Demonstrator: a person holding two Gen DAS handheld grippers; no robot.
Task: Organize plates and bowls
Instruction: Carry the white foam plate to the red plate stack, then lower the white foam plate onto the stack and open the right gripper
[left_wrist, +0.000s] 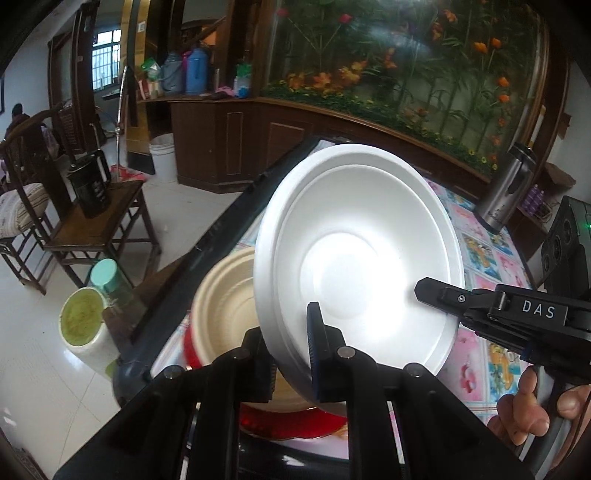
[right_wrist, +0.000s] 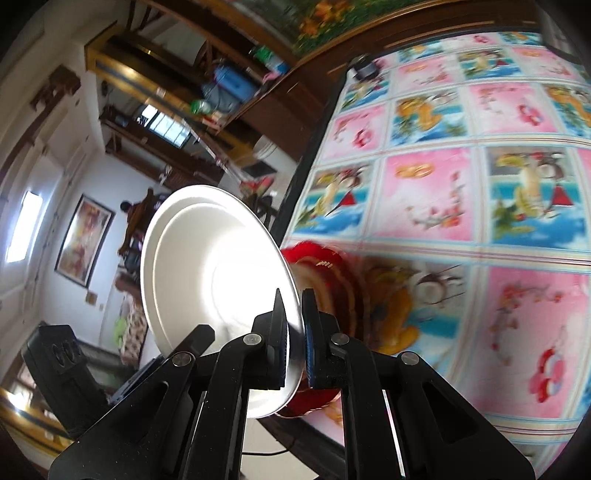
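Cartoon tablecloth (right_wrist: 424, 192) below: both the left gripper (left_wrist: 291, 354) and right gripper (right_wrist: 293, 332) pinch the white foam bowl's (left_wrist: 358, 254) rim; lower it level into the near-left beige bowl (left_wrist: 225, 295).

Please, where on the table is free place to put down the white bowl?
Free: the patterned cloth between the red plate and the steel flask. Crowded: the near edge, where the beige bowl sits on the red plate. Both tools, left and right, grip the white bowl.
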